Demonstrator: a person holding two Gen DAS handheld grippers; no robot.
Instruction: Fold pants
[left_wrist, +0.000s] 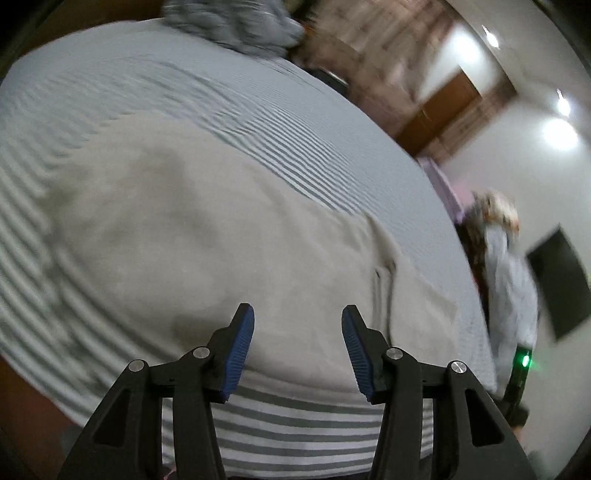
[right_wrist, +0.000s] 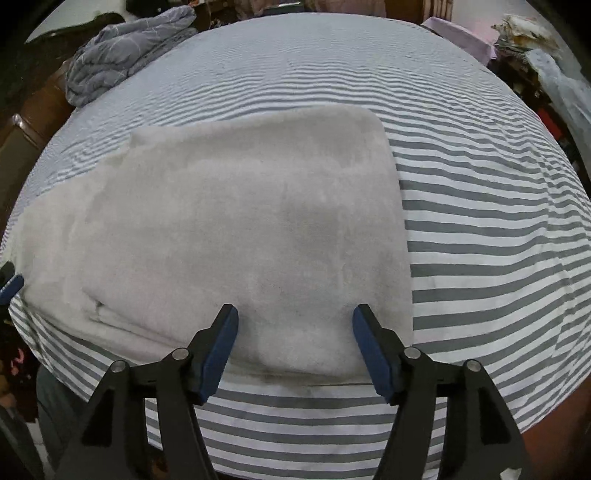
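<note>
Pale beige pants (right_wrist: 236, 229) lie flat on a bed with a grey-and-white striped sheet (right_wrist: 498, 221), folded into a broad rectangle. In the left wrist view the pants (left_wrist: 207, 236) fill the middle, with a seam and pocket line at the right. My left gripper (left_wrist: 297, 343) is open and empty just above the pants' near edge. My right gripper (right_wrist: 295, 339) is open and empty over the pants' near right corner. The left gripper's blue fingertip (right_wrist: 11, 286) shows at the far left edge of the right wrist view.
A crumpled grey quilt (right_wrist: 125, 51) lies at the far left corner of the bed. Clutter and folded cloth (right_wrist: 546, 66) stand beyond the bed's right side. A wooden door (left_wrist: 443, 110) and white wall lie past the bed. The left wrist view is blurred.
</note>
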